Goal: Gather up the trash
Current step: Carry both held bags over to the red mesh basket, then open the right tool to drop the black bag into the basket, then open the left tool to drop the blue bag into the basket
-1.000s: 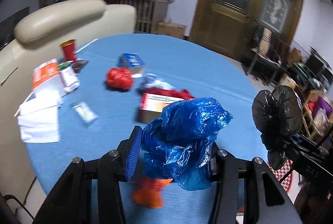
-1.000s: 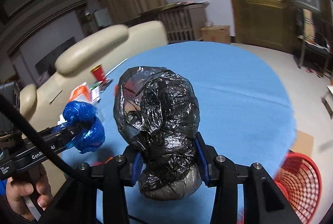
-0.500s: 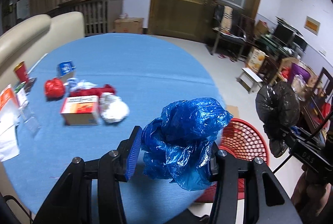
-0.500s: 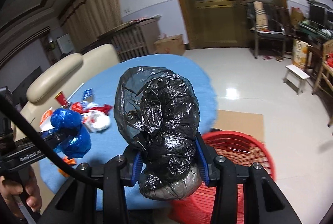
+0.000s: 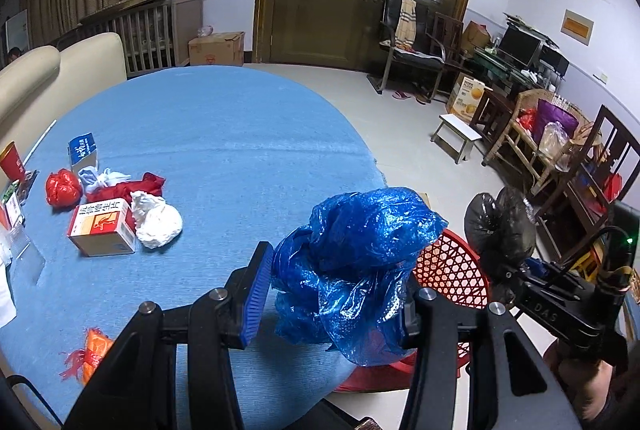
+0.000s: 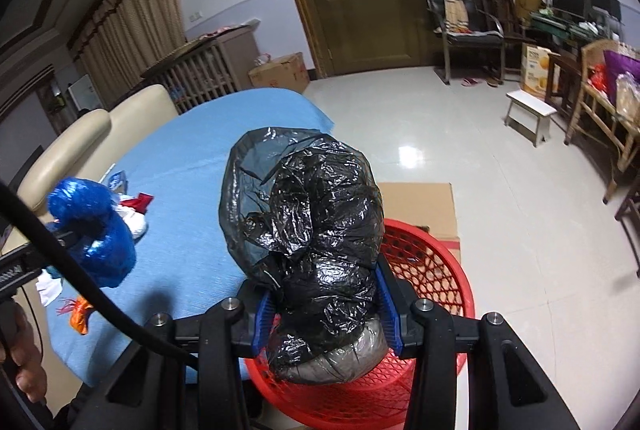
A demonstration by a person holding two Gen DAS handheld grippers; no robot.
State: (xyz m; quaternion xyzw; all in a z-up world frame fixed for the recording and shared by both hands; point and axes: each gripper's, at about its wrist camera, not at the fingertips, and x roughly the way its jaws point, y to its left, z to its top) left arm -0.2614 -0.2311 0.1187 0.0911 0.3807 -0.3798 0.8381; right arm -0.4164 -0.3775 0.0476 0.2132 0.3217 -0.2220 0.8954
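Blue-clothed table (image 5: 224, 134) had slid left a second on; the red basket (image 6: 432, 270) now sat under my right gripper (image 6: 326, 310), clamped on the black bag (image 6: 312, 214). My left gripper (image 5: 332, 294) pinched the blue bag (image 5: 352, 258) near the edge. Dropping looked close.

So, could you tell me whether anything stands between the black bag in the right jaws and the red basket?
Nothing visible does. The black bag, clamped in the right gripper, hangs in front of the open red basket on the floor beside the table; the visible part of the mouth looks uncovered.
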